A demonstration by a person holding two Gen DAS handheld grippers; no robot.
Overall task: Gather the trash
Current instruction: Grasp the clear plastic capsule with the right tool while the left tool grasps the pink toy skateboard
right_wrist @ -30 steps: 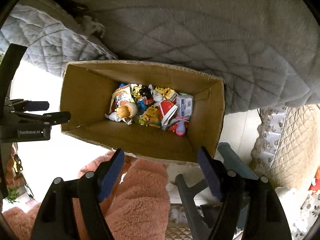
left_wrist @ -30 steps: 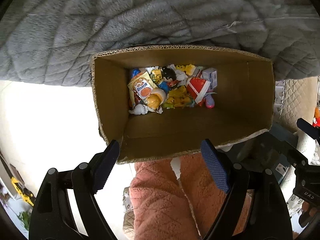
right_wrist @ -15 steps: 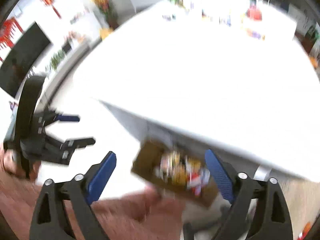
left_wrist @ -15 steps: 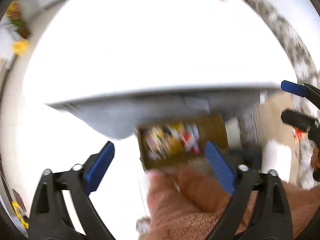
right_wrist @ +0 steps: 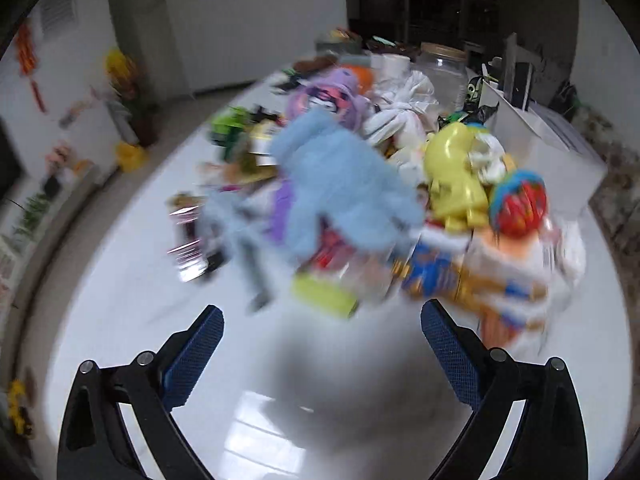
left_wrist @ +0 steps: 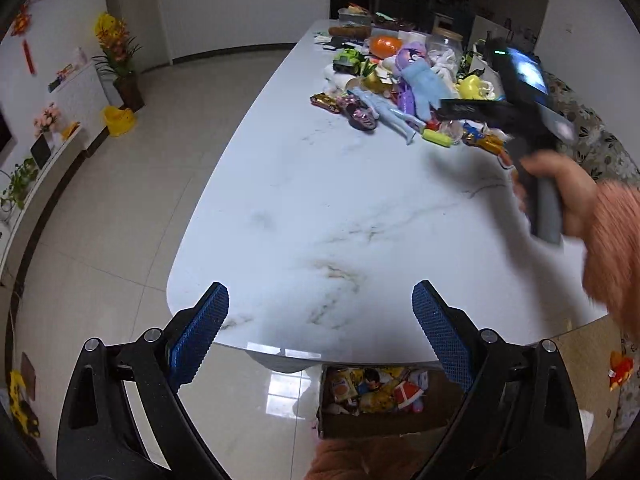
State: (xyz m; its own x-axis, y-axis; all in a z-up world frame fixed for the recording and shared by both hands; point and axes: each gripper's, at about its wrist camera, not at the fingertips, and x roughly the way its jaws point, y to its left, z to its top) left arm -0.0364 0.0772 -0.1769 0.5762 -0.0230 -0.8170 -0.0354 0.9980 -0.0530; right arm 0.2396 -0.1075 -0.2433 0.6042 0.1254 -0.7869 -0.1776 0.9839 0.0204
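Note:
A cardboard box (left_wrist: 384,420) of wrappers and small toys stands on the floor below the near edge of the white marble table (left_wrist: 320,208). At the table's far right lies a heap of toys and wrappers (left_wrist: 400,92). My left gripper (left_wrist: 319,286) hangs open and empty above the near table edge. The right gripper (right_wrist: 322,307) hovers just short of the heap, its jaws opening with nothing between them. That view is blurred: a blue plush (right_wrist: 340,184), a yellow toy (right_wrist: 456,176) and a blue-orange snack wrapper (right_wrist: 440,276) show. A hand (left_wrist: 560,188) in a pink fleece sleeve holds the right tool.
A clear jar (right_wrist: 444,72) and a white box (right_wrist: 552,148) stand behind the heap. Tiled floor (left_wrist: 120,220) runs along the table's left side, with a yellow pot (left_wrist: 118,120) and flowers (left_wrist: 116,40) by the wall. A patterned seat (left_wrist: 600,148) is at the right.
Both grippers have risen from above the box to over the table top. The right one has swung far forward to the heap. Both pairs of jaws stand wider.

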